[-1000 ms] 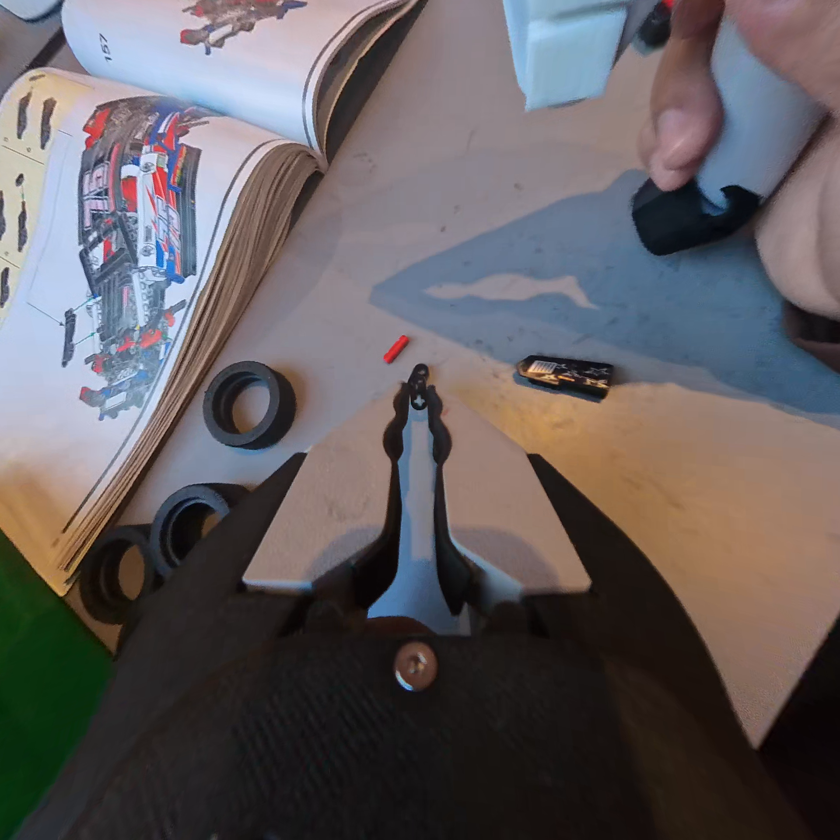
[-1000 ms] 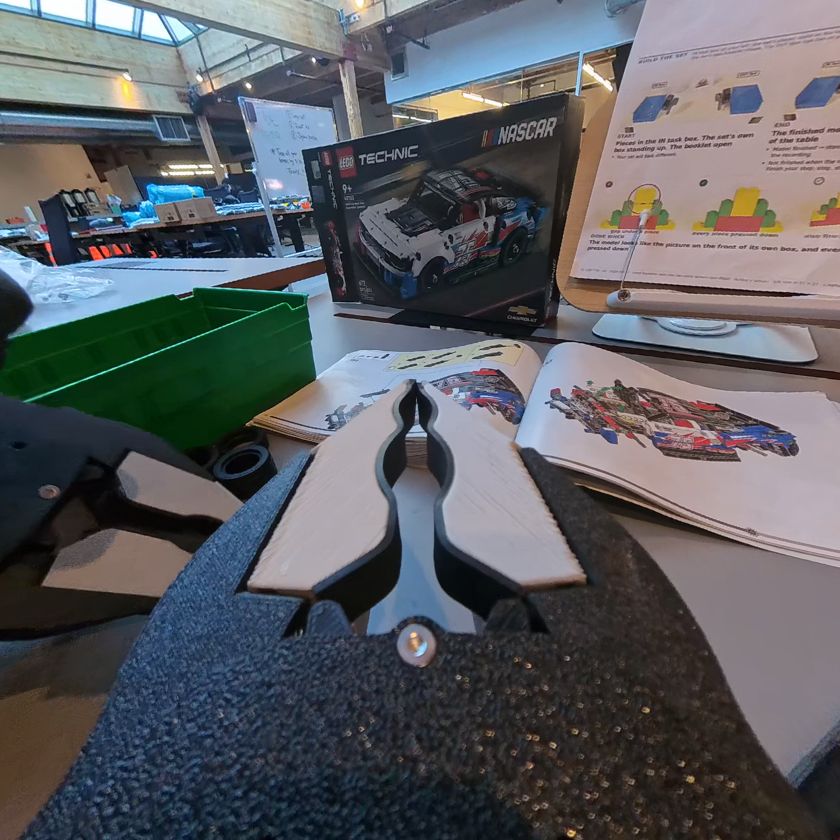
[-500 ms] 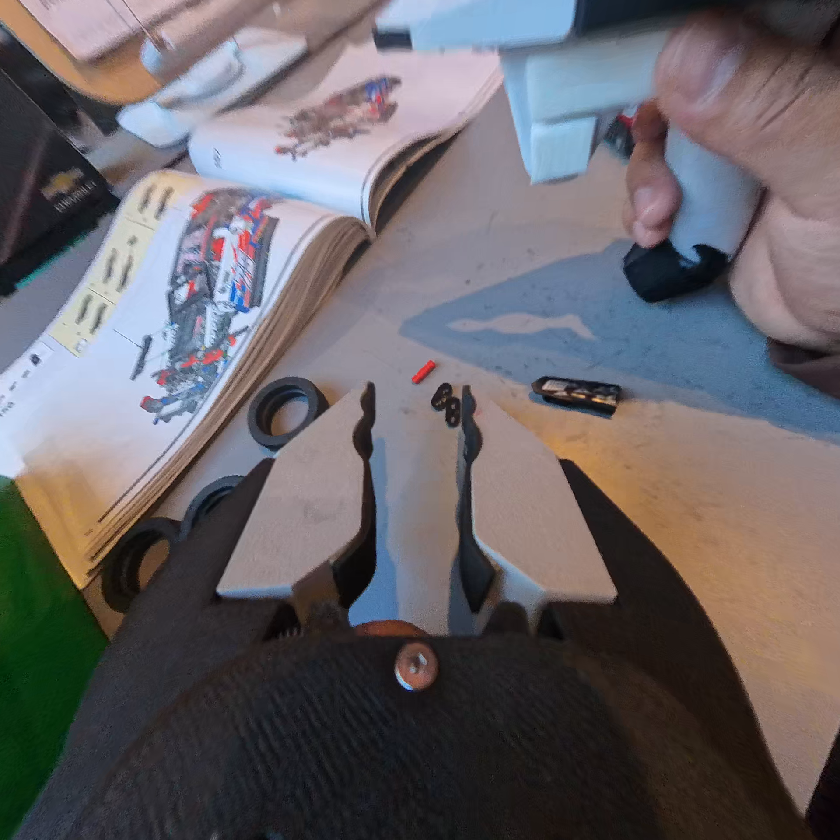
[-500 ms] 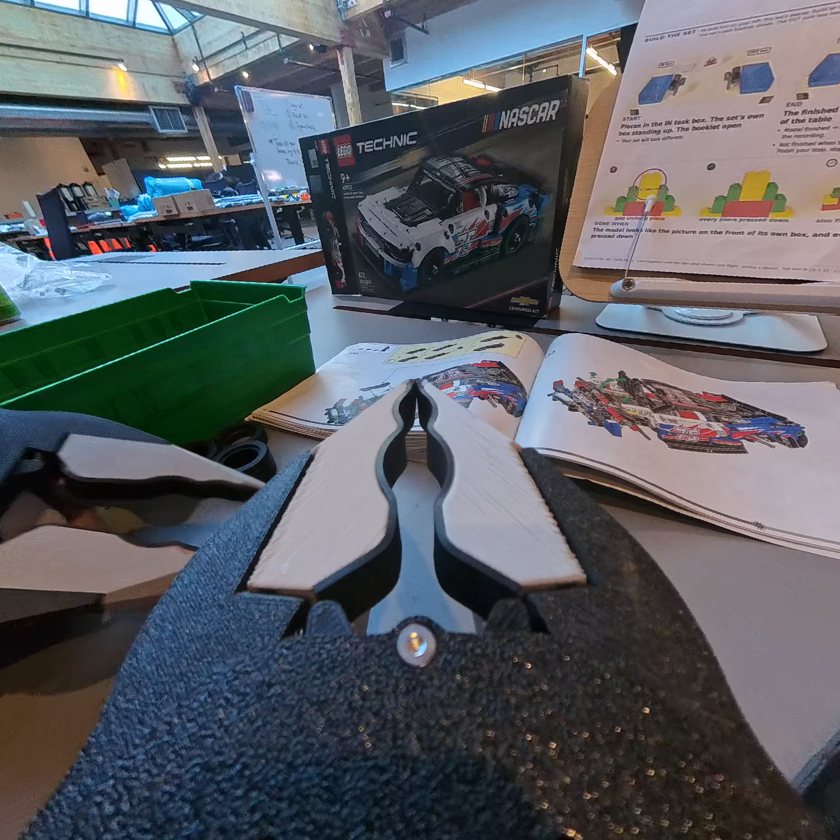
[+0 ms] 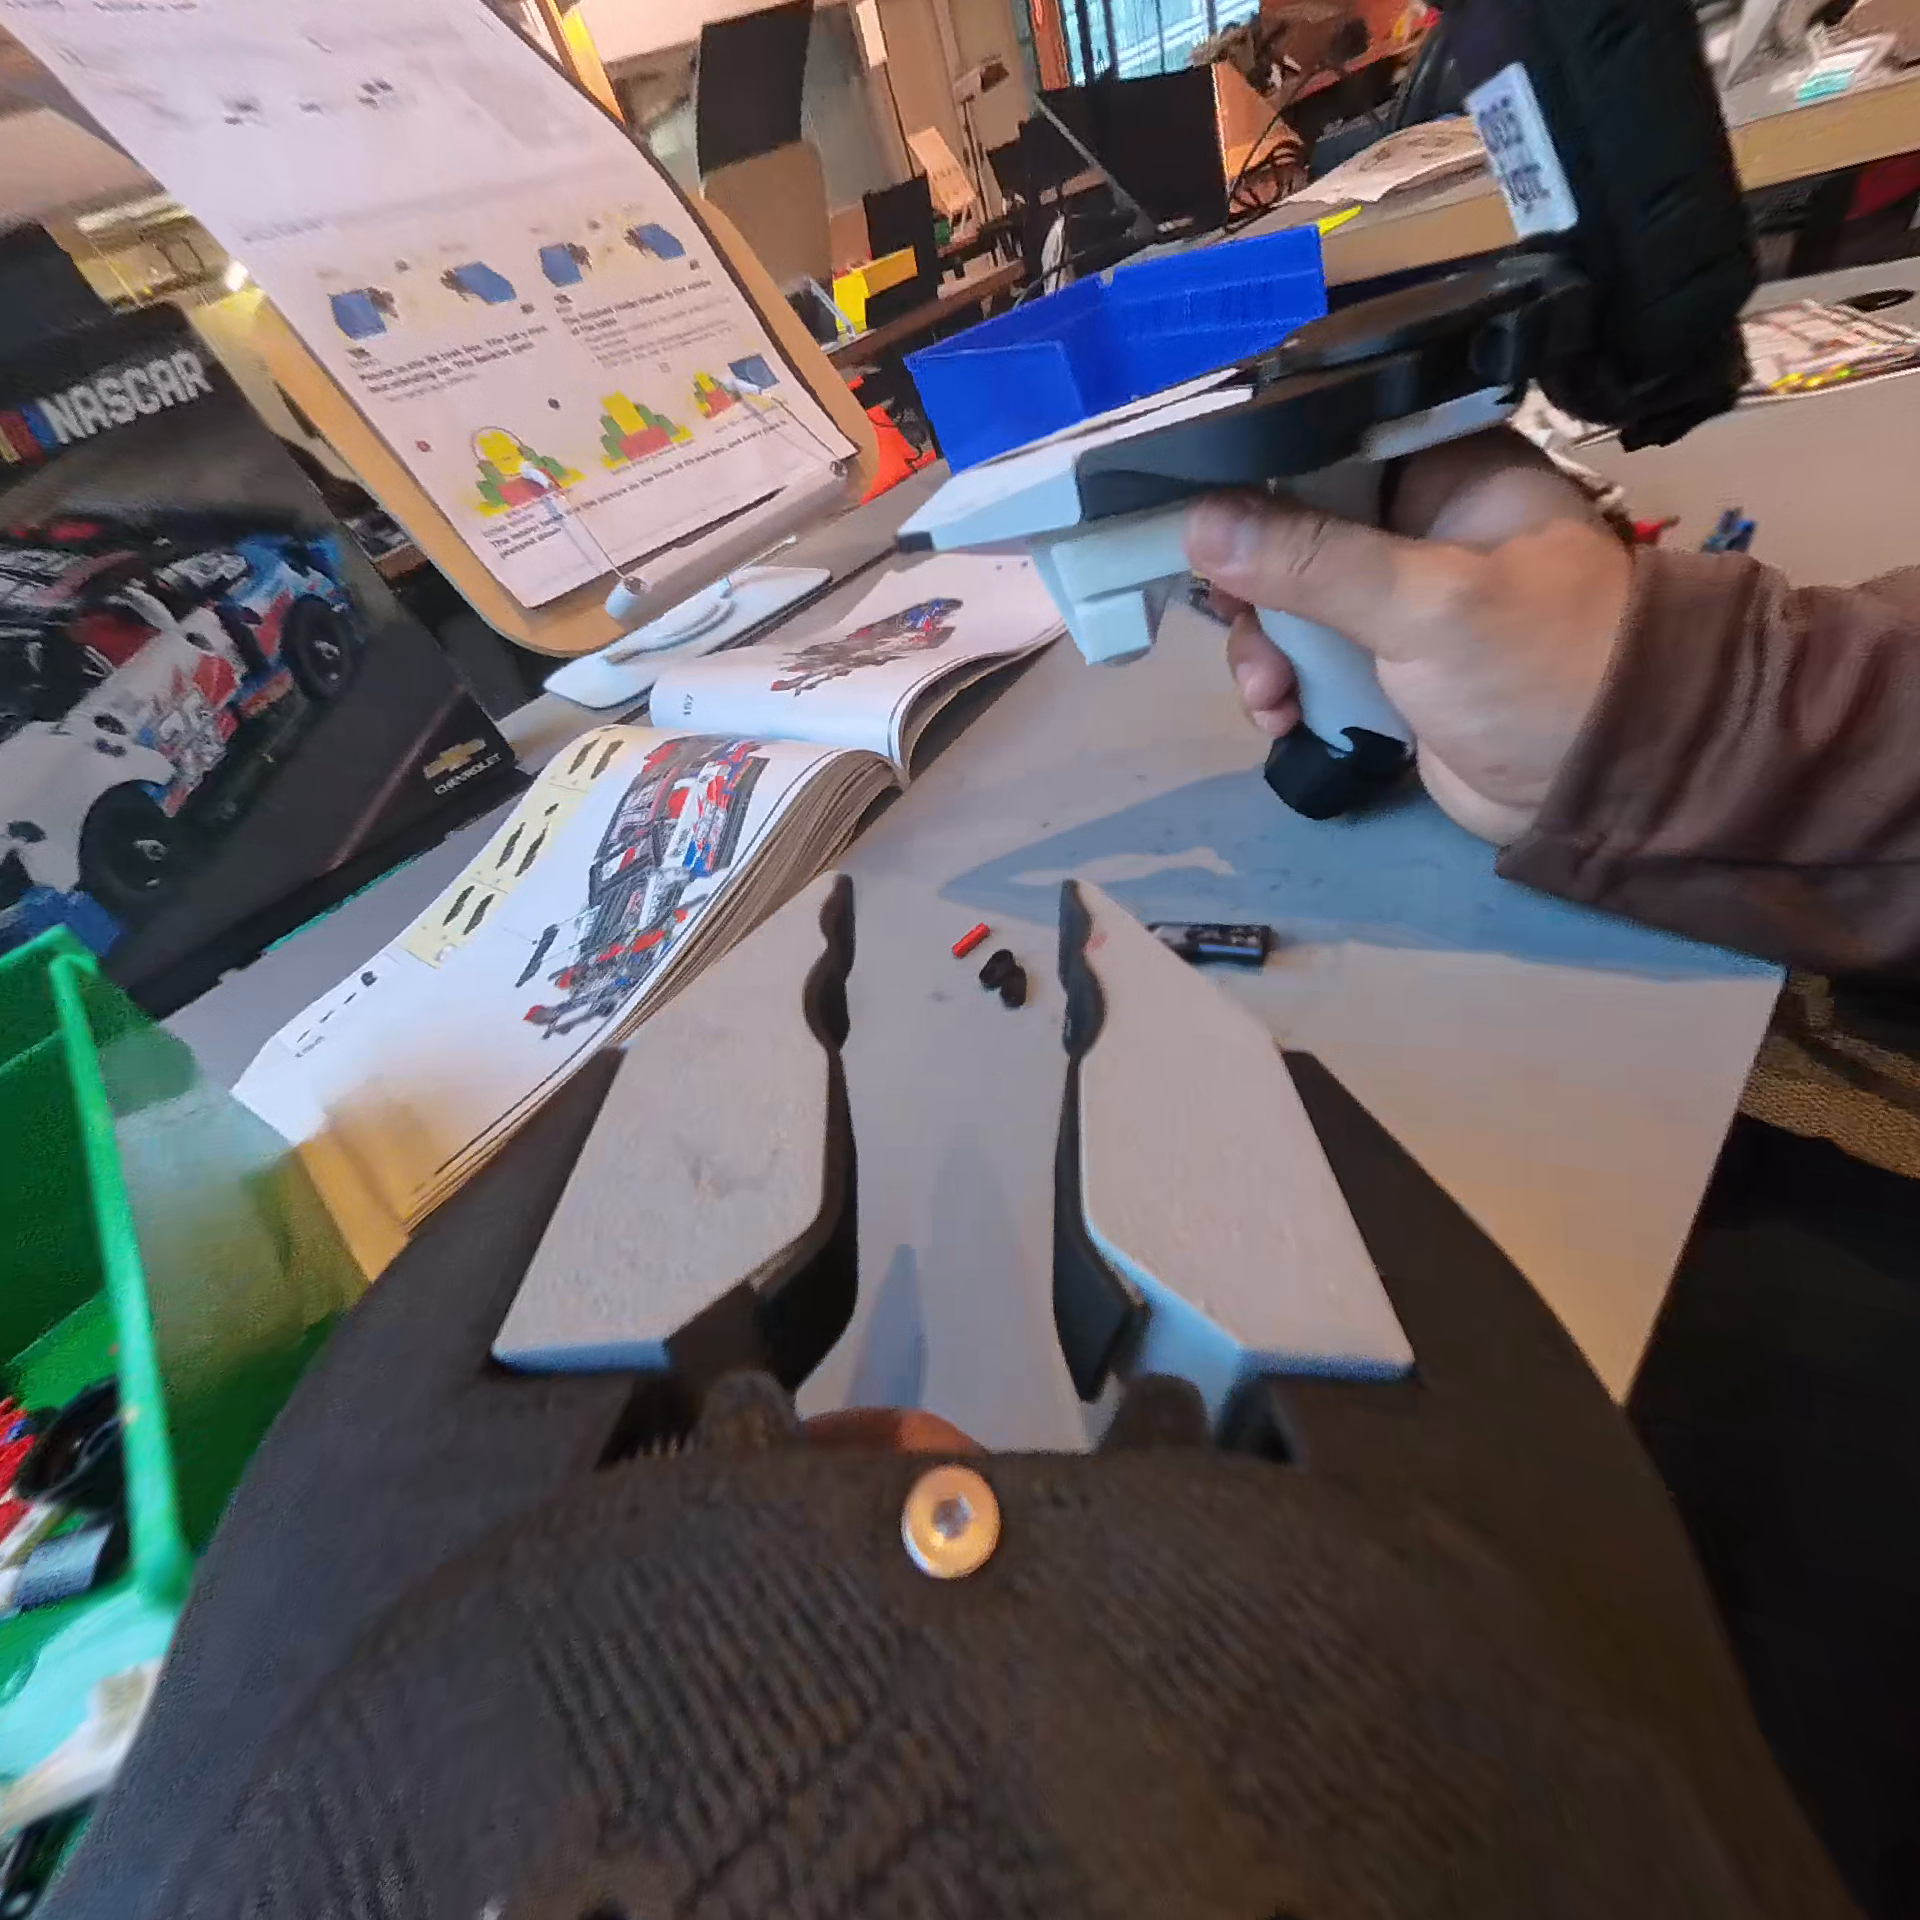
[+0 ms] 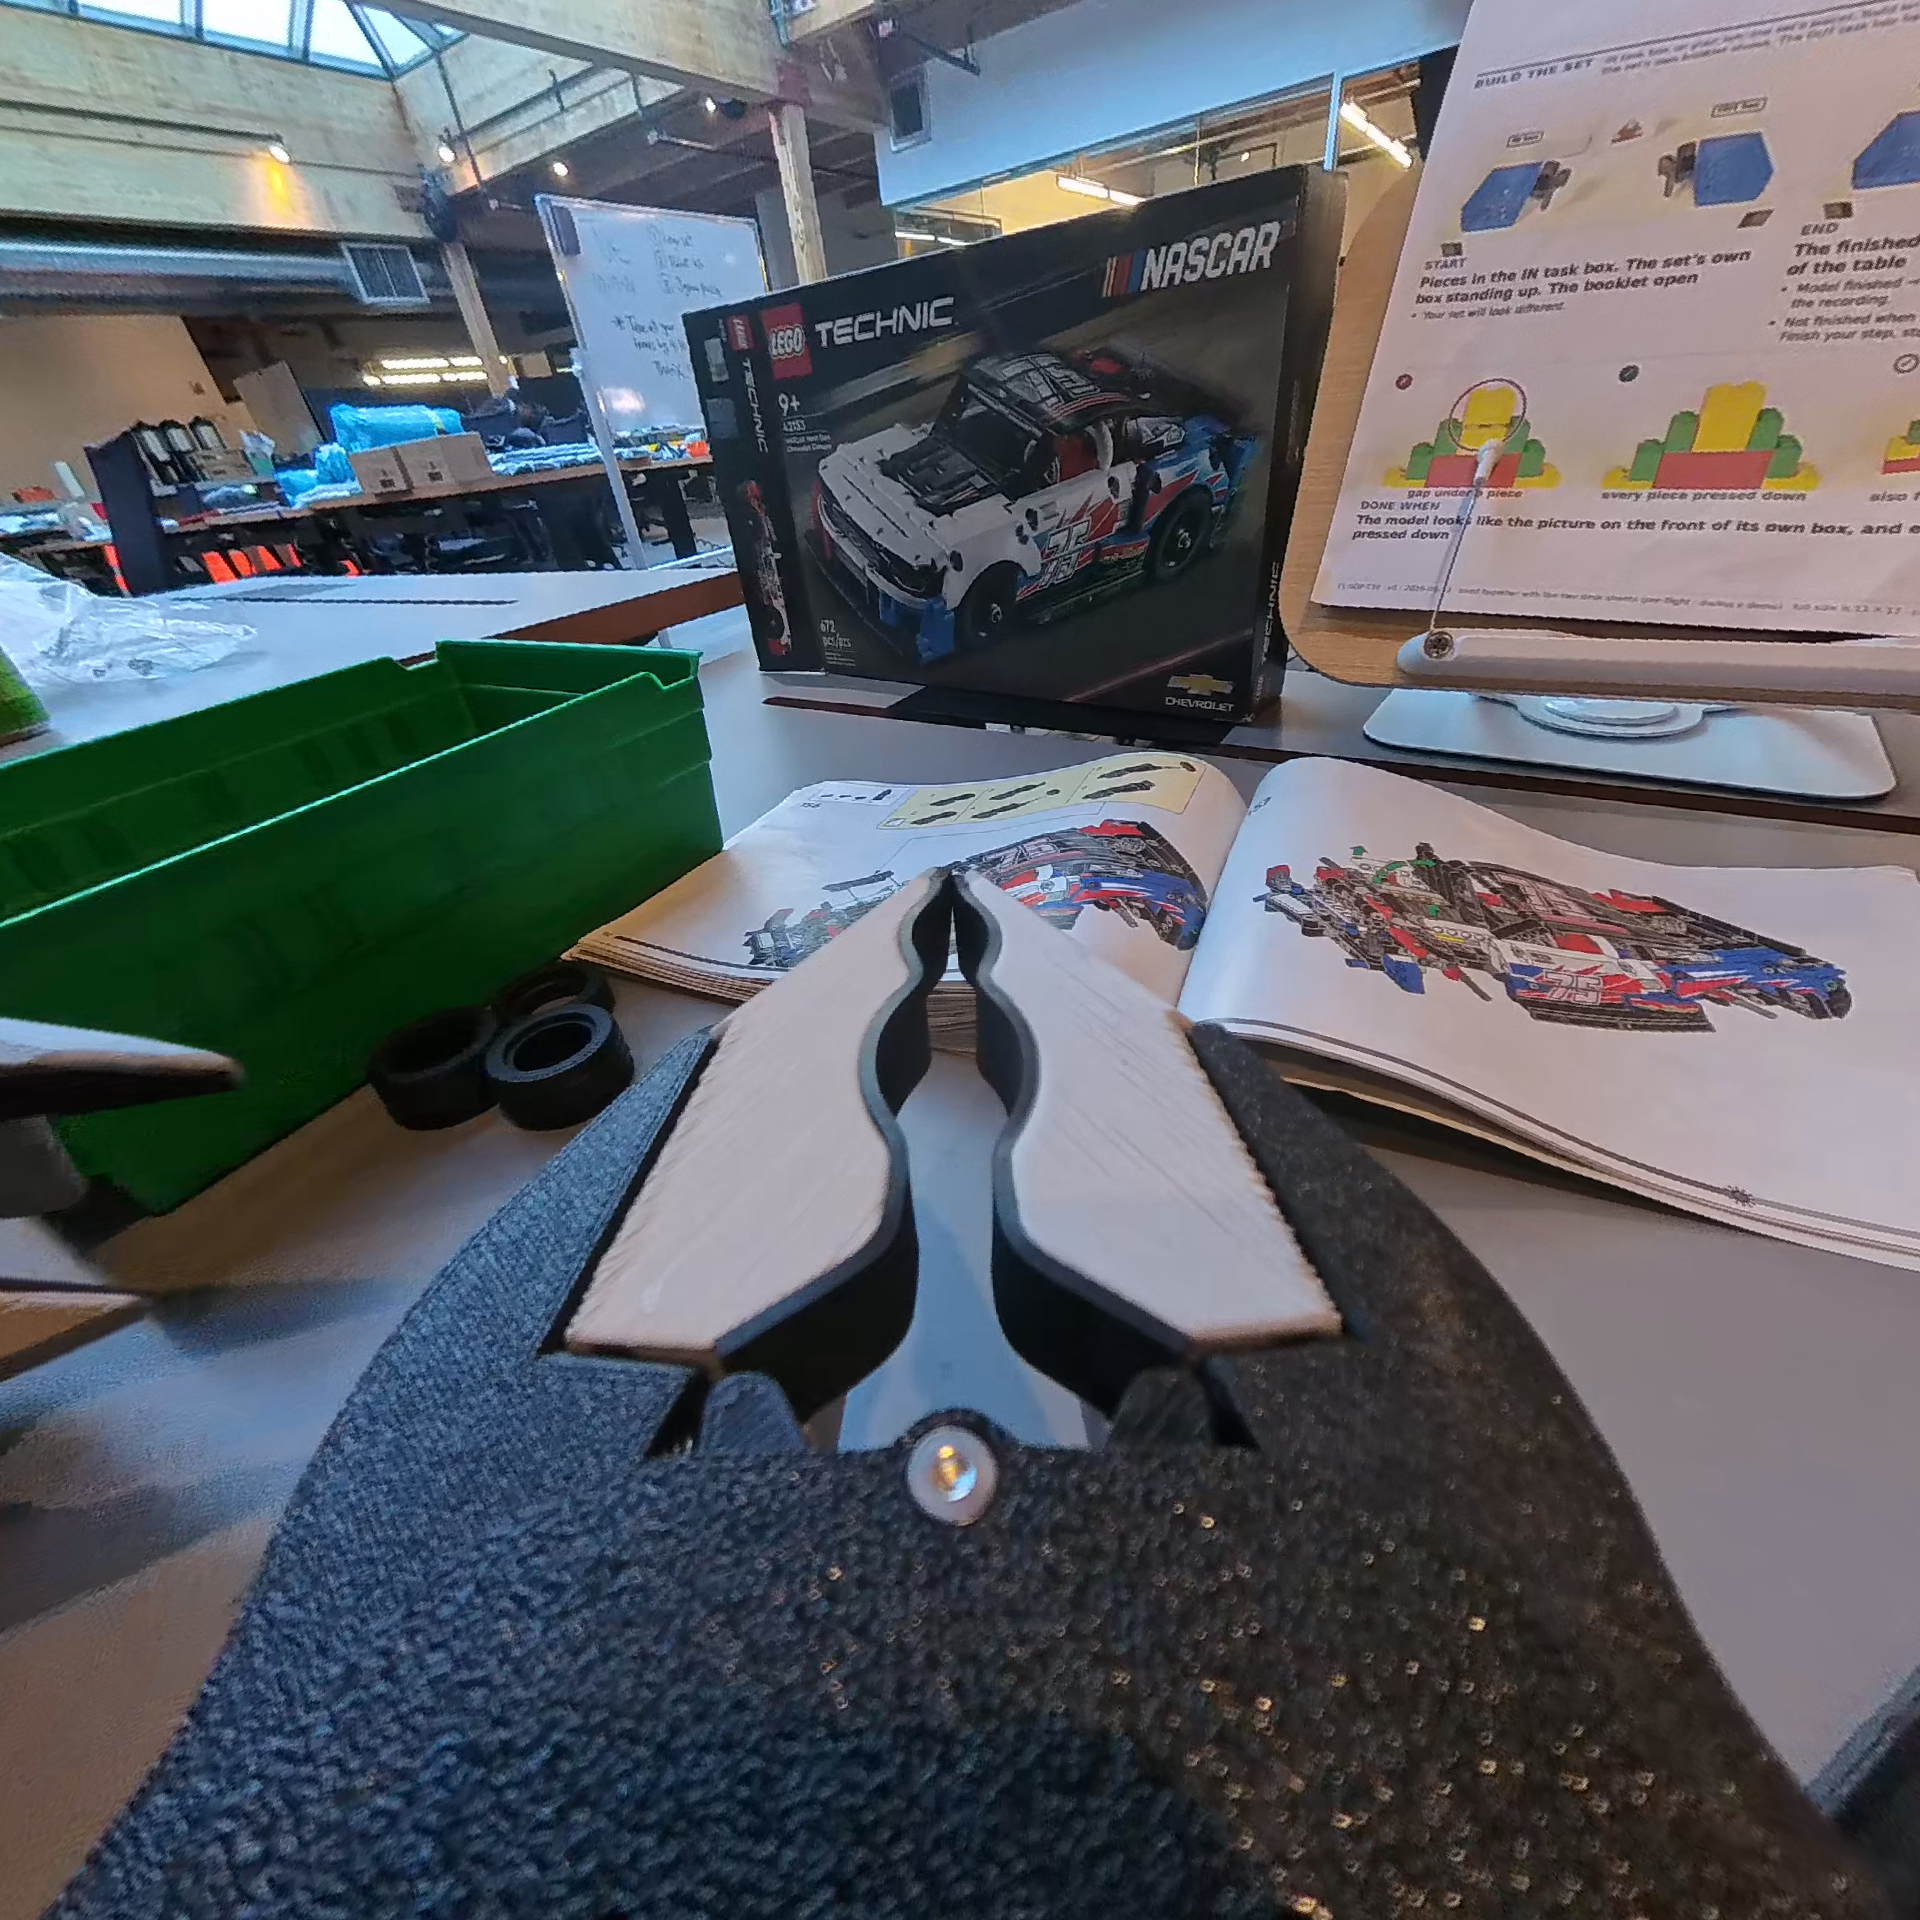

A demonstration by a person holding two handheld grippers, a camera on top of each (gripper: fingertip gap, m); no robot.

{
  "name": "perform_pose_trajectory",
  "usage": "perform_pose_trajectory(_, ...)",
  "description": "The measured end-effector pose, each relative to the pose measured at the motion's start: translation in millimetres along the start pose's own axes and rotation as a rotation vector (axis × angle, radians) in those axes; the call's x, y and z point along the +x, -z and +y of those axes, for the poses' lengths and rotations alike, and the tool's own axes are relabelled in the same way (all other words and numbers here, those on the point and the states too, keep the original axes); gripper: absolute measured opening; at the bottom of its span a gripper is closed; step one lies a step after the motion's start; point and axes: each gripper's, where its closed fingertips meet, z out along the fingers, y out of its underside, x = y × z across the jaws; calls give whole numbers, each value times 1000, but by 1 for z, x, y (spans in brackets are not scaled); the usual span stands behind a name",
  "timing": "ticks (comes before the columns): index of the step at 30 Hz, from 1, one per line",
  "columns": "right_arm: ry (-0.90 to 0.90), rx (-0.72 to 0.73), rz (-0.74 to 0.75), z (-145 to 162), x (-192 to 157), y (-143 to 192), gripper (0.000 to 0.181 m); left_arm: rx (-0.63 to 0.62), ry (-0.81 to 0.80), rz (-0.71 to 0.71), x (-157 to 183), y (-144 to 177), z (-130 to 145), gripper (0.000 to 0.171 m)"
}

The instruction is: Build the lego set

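The left tongs (image 5: 951,914) hang spread and empty above the desk (image 5: 1455,1091), where a small black lego piece (image 5: 1004,977) lies beside a red pin (image 5: 966,940); the right tongs (image 6: 954,899) are pressed together on nothing. A clean pickup likely means straddling the piece squarely before squeezing, clear of the pin.

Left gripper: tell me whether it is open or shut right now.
Open. The left gripper has its two fingers well apart, with bare table showing between them and nothing held; a small black piece lies beyond the tips.
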Motion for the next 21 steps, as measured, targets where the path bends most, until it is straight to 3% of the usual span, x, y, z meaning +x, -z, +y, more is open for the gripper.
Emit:
perform_pose_trajectory(7,14,-8,-15,1,-5,-1,0,16,-46,18,-3,29,8,34)
perform_pose_trajectory(21,60,-78,-44,14,-15,-8,3,7,-22,143,10,29,10,39)
